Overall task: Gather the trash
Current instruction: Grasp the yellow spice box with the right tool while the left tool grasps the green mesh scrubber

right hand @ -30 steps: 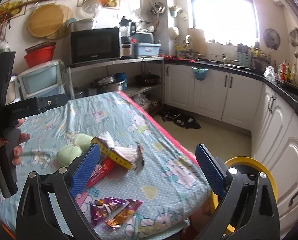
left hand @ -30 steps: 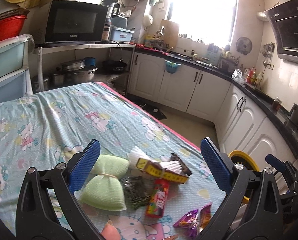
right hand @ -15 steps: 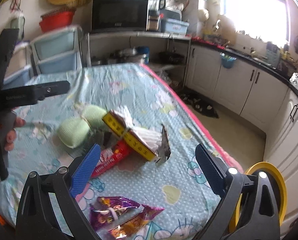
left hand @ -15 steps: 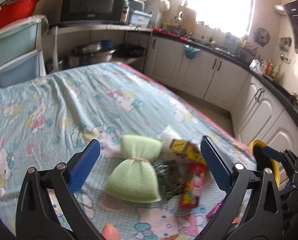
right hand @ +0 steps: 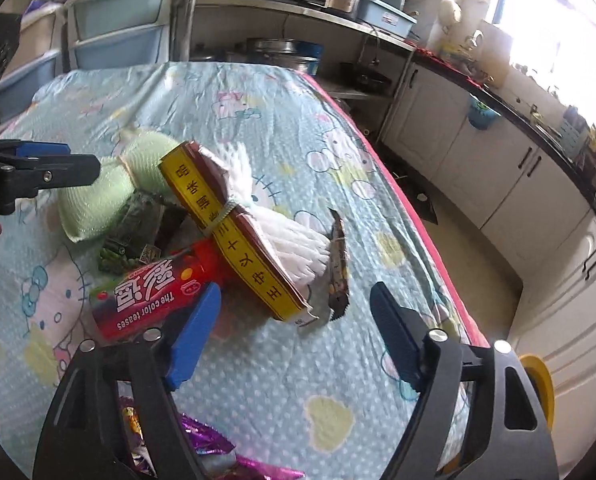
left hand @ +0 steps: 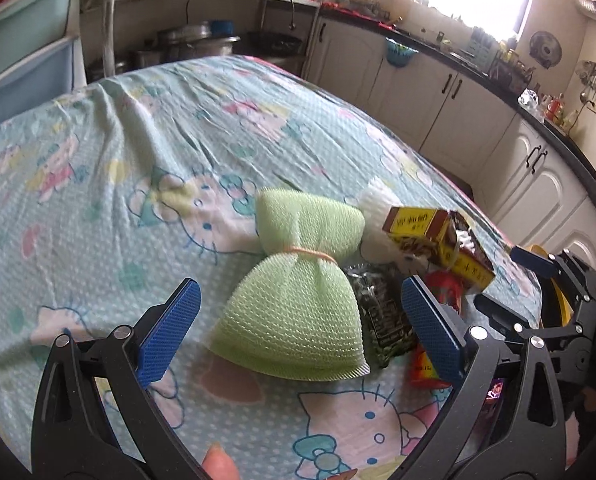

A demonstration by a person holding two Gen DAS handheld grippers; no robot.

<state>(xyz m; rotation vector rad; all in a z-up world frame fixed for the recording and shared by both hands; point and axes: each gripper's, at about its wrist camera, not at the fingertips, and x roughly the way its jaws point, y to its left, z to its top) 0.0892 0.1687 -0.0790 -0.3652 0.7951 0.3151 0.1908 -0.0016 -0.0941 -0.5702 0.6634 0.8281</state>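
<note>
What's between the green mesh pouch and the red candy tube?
A dark green crumpled wrapper lies between the green mesh pouch and the red candy tube, touching both. Both wrist views show it.

Printed upside down on the red snack tube point(right hand: 153, 296): "The color teases", below large white Chinese characters. Black Chinese characters along the yellow edge of the box point(right hand: 233, 236), partly legible; "15c" on the red tube's near end point(left hand: 424, 368) in the left view.

pale green mesh bundle point(left hand: 298, 300), red tube point(right hand: 153, 296), cartoon-cat tablecloth point(left hand: 137, 128)
</note>
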